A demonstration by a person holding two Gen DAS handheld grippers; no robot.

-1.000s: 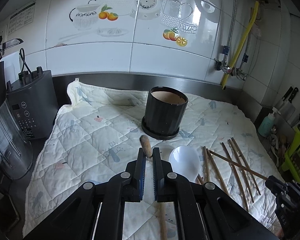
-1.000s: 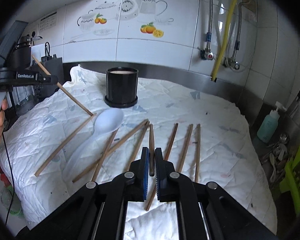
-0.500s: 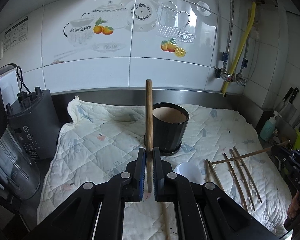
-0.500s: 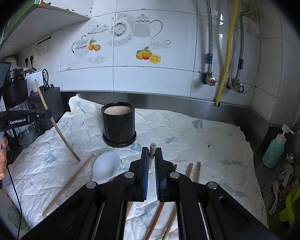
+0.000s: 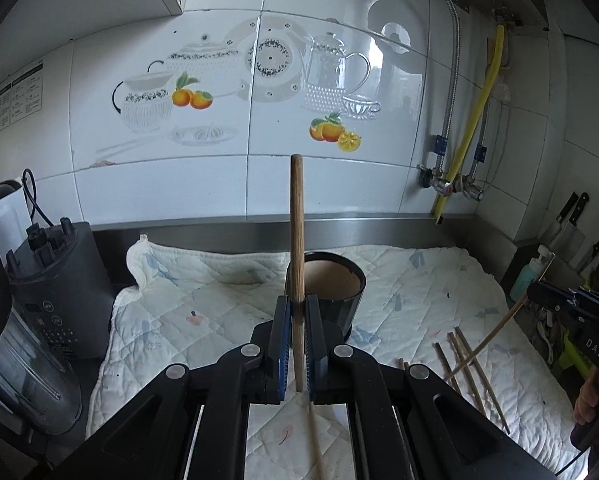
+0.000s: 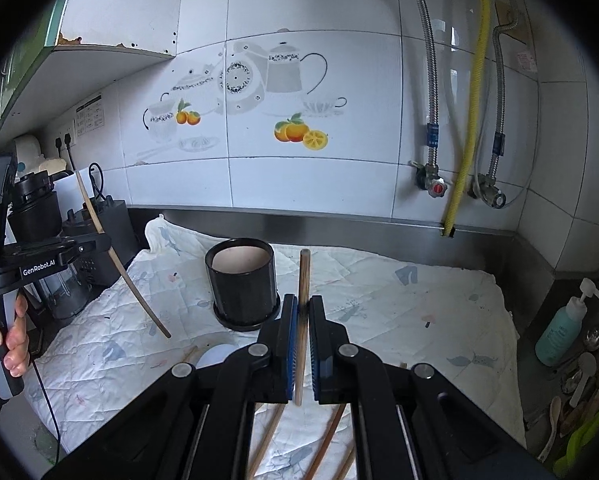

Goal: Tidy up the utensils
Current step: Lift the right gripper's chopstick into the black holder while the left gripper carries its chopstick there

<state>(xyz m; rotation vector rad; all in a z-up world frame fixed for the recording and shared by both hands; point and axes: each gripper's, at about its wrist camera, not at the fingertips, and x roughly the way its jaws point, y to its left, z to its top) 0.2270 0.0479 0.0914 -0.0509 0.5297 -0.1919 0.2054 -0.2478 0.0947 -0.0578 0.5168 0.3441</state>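
Note:
A black round holder (image 5: 333, 294) stands on the quilted cloth (image 5: 203, 308), also in the right wrist view (image 6: 243, 284). My left gripper (image 5: 297, 308) is shut on a wooden chopstick (image 5: 297, 240), held upright just in front of the holder. My right gripper (image 6: 303, 312) is shut on another chopstick (image 6: 303, 280), raised to the right of the holder. Several chopsticks (image 5: 465, 364) lie on the cloth. A white spoon (image 6: 215, 356) lies below the holder, mostly hidden.
A dark blender base (image 5: 59, 280) stands at the left edge of the cloth. A teal soap bottle (image 6: 563, 324) and loose spoons (image 6: 579, 380) are in the sink area at the right. A tiled wall with pipes (image 6: 467, 120) is behind.
Both grippers have risen from the cloth, each lifting a chopstick. The left chopstick swung upright in front of the holder. The right gripper moved closer to the holder.

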